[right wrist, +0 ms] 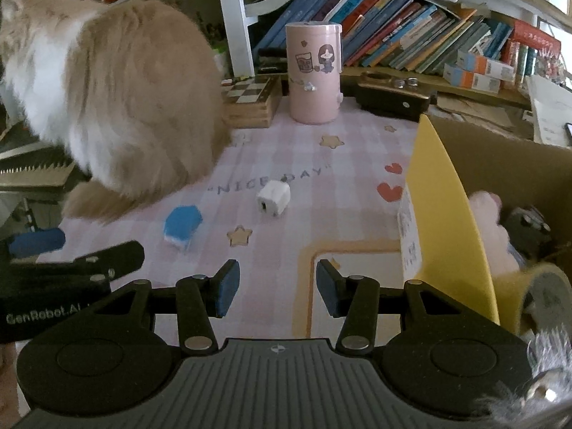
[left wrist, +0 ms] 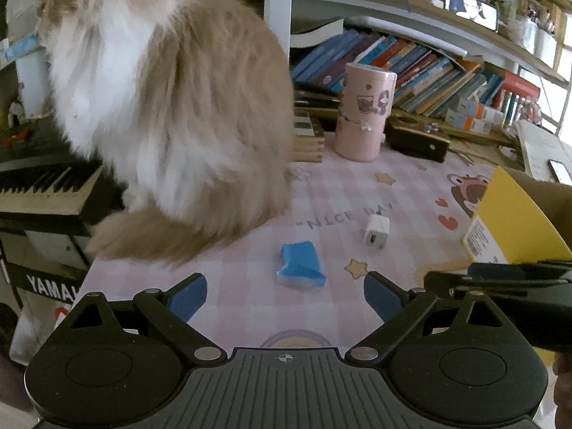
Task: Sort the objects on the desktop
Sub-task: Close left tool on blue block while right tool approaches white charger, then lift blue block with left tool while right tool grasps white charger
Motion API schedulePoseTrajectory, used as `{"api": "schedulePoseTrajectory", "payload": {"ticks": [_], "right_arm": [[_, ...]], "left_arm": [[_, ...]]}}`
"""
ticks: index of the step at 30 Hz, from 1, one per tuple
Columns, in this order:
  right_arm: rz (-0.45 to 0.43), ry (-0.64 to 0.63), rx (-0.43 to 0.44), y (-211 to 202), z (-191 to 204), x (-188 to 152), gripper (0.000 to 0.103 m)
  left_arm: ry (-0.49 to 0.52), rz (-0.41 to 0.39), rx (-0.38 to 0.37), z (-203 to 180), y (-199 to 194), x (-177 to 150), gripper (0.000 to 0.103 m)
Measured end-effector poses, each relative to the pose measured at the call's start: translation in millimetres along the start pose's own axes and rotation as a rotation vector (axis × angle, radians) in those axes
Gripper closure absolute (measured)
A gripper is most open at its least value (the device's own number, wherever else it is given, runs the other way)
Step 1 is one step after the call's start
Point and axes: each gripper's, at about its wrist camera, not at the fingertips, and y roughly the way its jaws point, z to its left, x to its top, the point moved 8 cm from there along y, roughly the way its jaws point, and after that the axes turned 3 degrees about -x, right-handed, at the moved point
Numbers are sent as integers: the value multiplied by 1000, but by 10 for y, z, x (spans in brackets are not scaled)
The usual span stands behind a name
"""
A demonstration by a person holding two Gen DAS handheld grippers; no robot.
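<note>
A blue and white eraser (left wrist: 301, 264) lies on the pink checked mat just ahead of my left gripper (left wrist: 285, 296), which is open and empty. A white charger plug (left wrist: 376, 231) lies a little further right. In the right wrist view the eraser (right wrist: 181, 227) is at the left and the plug (right wrist: 272, 198) is ahead. My right gripper (right wrist: 274, 287) is open and empty above the mat. A cardboard box with a yellow flap (right wrist: 450, 214) stands at the right and holds a pink soft thing (right wrist: 491, 228), a tape roll (right wrist: 536, 296) and a dark object.
A fluffy tan and white cat (left wrist: 161, 107) sits on the mat's left side, close to the eraser. A pink cylinder (left wrist: 363, 111), a wooden chess box (right wrist: 252, 102) and a black case (right wrist: 391, 102) stand at the back before a bookshelf. A keyboard (left wrist: 46, 186) is at the left.
</note>
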Motion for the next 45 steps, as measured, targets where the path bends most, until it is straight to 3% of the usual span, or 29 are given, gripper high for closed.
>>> {"api": "schedulePoseTrajectory", "payload": {"ticks": [11, 16, 24, 29, 34, 45], "right_arm": [[-3, -19, 12, 337, -65, 297, 58], [13, -19, 18, 497, -105, 334, 58], [48, -20, 43, 739, -88, 366, 58], [57, -46, 60, 875, -12, 396, 57], [56, -77, 66, 967, 46, 425, 58], [65, -136, 42, 1195, 65, 448, 58]], "left_arm": [[11, 2, 24, -38, 352, 148, 16], [45, 53, 6, -83, 578, 130, 37], [50, 116, 5, -89, 879, 82, 51], [9, 159, 0, -29, 1023, 48, 66], [-12, 143, 10, 41, 980, 57, 76], [-44, 108, 50, 211, 786, 78, 77]]}}
